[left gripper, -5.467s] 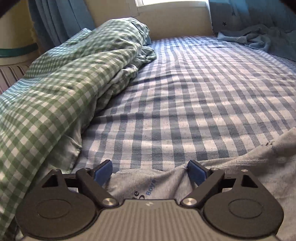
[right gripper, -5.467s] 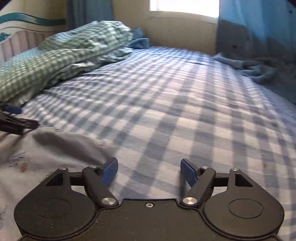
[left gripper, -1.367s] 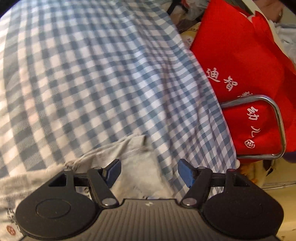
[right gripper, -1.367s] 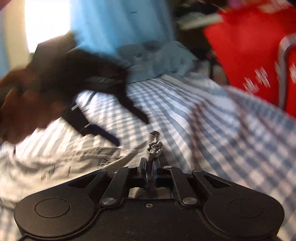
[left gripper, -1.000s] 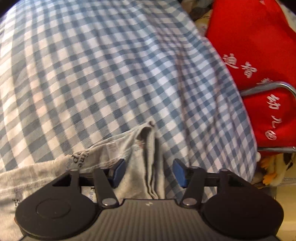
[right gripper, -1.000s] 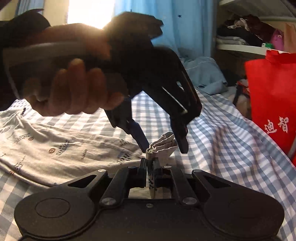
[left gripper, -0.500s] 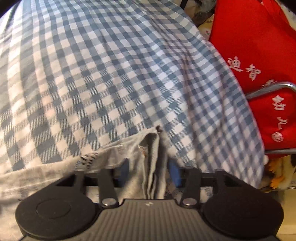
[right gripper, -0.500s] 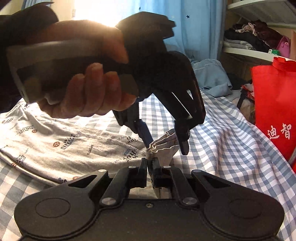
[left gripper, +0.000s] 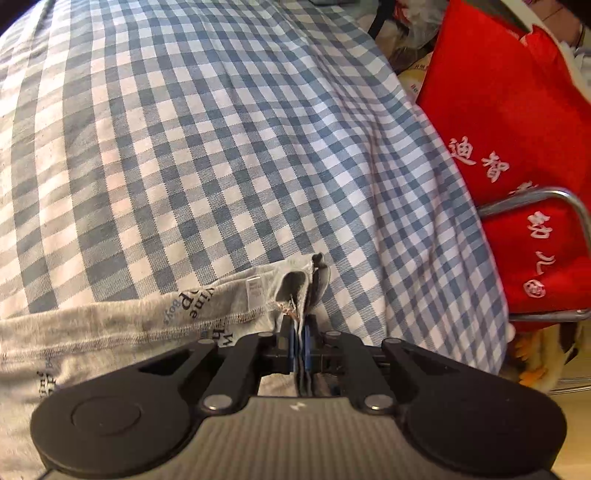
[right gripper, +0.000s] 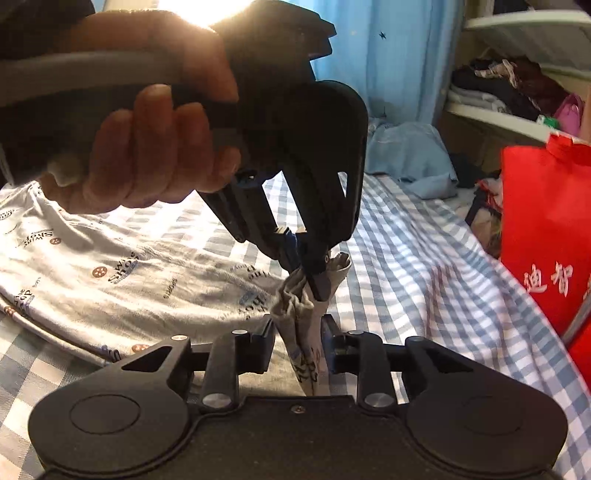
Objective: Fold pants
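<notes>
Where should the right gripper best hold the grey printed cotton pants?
Grip the grey printed pants at the gathered end under the left gripper's pinch, from the near side: the layers stand bunched in a narrow ridge between the right gripper's fingers.

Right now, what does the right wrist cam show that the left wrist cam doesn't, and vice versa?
Right wrist only: the hand holding the left gripper, that gripper pinching the pants' bunched end from above, the right gripper with jaws parted around the same cloth, blue curtain, shelf of clothes.

Left wrist only: its own blue pads shut on the pants' edge, and a metal rail across the red bag.

Both: grey printed pants, checked bedsheet, red bag.
</notes>
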The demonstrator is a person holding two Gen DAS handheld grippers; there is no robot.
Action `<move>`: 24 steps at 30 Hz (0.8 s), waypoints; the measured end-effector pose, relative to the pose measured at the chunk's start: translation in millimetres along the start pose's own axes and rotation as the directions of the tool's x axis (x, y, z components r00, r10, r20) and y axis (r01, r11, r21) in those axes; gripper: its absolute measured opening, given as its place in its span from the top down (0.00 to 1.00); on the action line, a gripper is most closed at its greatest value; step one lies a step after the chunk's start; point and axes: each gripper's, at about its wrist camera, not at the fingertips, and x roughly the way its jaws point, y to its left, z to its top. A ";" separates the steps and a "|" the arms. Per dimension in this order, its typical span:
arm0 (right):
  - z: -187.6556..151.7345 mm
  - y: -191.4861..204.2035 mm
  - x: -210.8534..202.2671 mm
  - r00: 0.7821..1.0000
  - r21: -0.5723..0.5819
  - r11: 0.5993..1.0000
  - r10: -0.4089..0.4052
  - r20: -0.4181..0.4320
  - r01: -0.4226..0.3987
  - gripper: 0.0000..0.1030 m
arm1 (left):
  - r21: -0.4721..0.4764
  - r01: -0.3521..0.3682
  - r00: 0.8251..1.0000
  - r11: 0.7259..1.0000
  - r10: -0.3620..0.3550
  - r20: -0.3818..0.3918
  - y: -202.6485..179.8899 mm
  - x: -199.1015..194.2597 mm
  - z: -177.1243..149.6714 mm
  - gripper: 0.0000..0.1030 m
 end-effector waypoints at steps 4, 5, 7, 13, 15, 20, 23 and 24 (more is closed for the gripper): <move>9.6 9.9 -12.6 0.999 -0.008 1.000 0.030 0.037 -0.030 0.93 | 0.023 0.065 0.997 0.998 -0.066 0.044 15.1 -29.3 -11.4 0.96; 13.4 13.2 -17.4 0.998 0.002 0.999 0.043 0.049 -0.043 0.93 | 0.037 0.074 0.996 0.997 -0.076 0.057 19.8 -37.7 -15.9 0.96; 19.6 21.5 -24.9 0.996 0.010 0.998 0.069 0.065 -0.070 0.93 | 0.060 0.086 0.992 0.994 -0.091 0.086 31.5 -57.9 -27.0 0.96; 46.3 66.4 -43.1 0.984 0.008 0.987 0.160 0.076 -0.161 0.93 | 0.037 0.106 0.980 0.994 -0.110 0.167 80.9 -114.2 -58.3 0.96; 55.3 87.2 -46.6 0.979 -0.011 0.982 0.190 0.074 -0.190 0.93 | 0.021 0.104 0.976 0.994 -0.106 0.189 101.6 -128.8 -69.0 0.96; 66.2 137.3 -38.2 0.962 -0.047 0.961 0.273 0.015 -0.272 0.93 | -0.046 0.077 0.973 0.996 -0.065 0.220 156.5 -136.5 -93.7 0.95; 60.9 165.2 -23.6 0.951 -0.061 0.949 0.306 -0.047 -0.309 0.93 | -0.065 0.048 0.970 0.997 -0.031 0.239 184.3 -125.1 -108.7 0.95; 58.5 174.5 -16.1 0.947 -0.060 0.946 0.314 -0.072 -0.318 0.93 | -0.071 0.042 0.970 0.997 -0.023 0.241 192.1 -119.9 -113.2 0.95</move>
